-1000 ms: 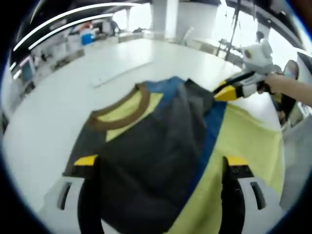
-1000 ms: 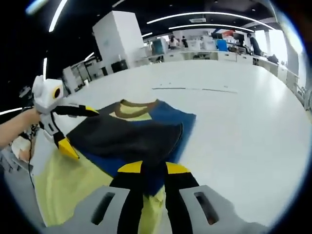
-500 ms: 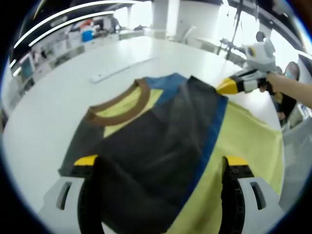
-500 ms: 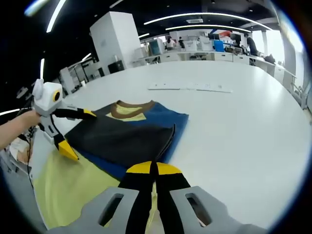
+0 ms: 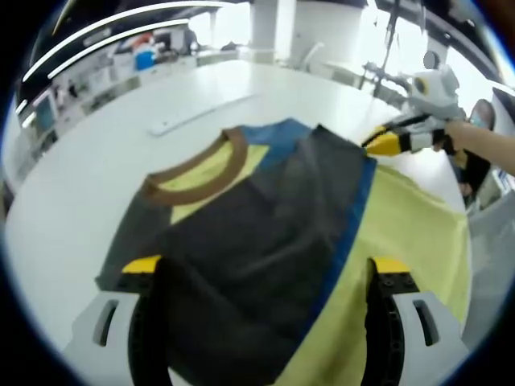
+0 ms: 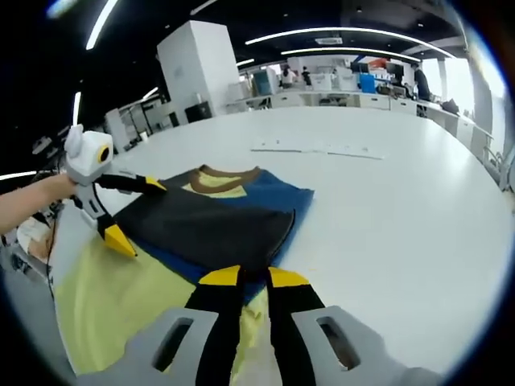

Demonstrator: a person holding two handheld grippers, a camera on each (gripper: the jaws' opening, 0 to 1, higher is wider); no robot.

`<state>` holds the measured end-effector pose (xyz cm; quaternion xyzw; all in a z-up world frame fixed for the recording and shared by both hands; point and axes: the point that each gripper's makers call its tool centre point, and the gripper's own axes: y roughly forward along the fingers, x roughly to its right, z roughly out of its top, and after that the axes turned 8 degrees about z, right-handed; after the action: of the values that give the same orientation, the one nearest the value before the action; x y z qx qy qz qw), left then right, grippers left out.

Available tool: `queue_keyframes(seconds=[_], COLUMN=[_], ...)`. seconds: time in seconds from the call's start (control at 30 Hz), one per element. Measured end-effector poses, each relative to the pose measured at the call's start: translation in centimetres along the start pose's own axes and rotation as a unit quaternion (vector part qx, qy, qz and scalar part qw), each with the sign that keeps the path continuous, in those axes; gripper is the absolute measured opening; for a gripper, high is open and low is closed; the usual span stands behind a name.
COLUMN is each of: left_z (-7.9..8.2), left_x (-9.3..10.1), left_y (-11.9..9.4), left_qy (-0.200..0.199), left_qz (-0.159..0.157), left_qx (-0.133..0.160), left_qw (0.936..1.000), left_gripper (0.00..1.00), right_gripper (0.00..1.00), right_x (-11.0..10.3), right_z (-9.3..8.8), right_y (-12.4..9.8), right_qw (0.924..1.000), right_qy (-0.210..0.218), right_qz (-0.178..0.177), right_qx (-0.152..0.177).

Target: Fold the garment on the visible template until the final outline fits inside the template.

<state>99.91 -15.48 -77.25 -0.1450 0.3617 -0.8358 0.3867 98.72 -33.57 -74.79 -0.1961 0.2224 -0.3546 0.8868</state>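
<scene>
Garment (image 5: 265,241) of dark grey and blue, with a brown collar (image 5: 197,173), lies folded on my yellow template (image 5: 402,233), atop the white table (image 6: 386,201). My left gripper (image 6: 125,213) hangs wide open over its edge. My right gripper (image 6: 245,277) stands slightly parted at the blue hem.

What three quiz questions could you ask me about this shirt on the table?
1. True or false: the collar of the garment is red.
2. Pick one. What lies under the garment? A: a yellow sheet. B: a green tray. C: a wooden board.
3. Fill the gap: the jaws of the left hand-held gripper stand ____.

Key: 1 false, the collar is brown. 2 A. 3 open.
</scene>
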Motion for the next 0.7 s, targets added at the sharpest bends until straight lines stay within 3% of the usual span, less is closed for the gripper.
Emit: queue_keyframes(seconds=[0.1,0.2,0.3,0.5,0.7], left_z=[0.0,0.0,0.3,1.6,2.0], left_x=[0.1,0.3,0.5,0.9,1.5], left_y=[-0.1,-0.2,-0.5,-2.2,-4.1], left_qy=[0.000,0.002,0.003,-0.006,0.005], left_qz=[0.000,0.000,0.000,0.003,0.008], left_qx=[-0.002,-0.003,0.000,0.028,0.040], left_qw=[1.0000,1.0000,1.0000,0.9996,0.9992], left_gripper=[1.00,1.00,1.00,1.00,1.00], right_gripper=[0.38,0.45,0.58,0.66,0.80], right_x=[-0.6,-1.2,-2.0,-3.4,-4.5], right_z=[-0.1,0.0,0.1,0.7,1.9], right_y=[-0.7,-1.4,-1.7,-2.5,-3.3], right_qw=[0.9999,0.9994,0.9989,0.9977,0.9950], right_qy=[-0.012,-0.034,-0.045,-0.062,-0.094], right_qz=[0.005,0.004,0.012,0.026,0.033], right_qx=[-0.001,0.000,-0.003,-0.004,0.005])
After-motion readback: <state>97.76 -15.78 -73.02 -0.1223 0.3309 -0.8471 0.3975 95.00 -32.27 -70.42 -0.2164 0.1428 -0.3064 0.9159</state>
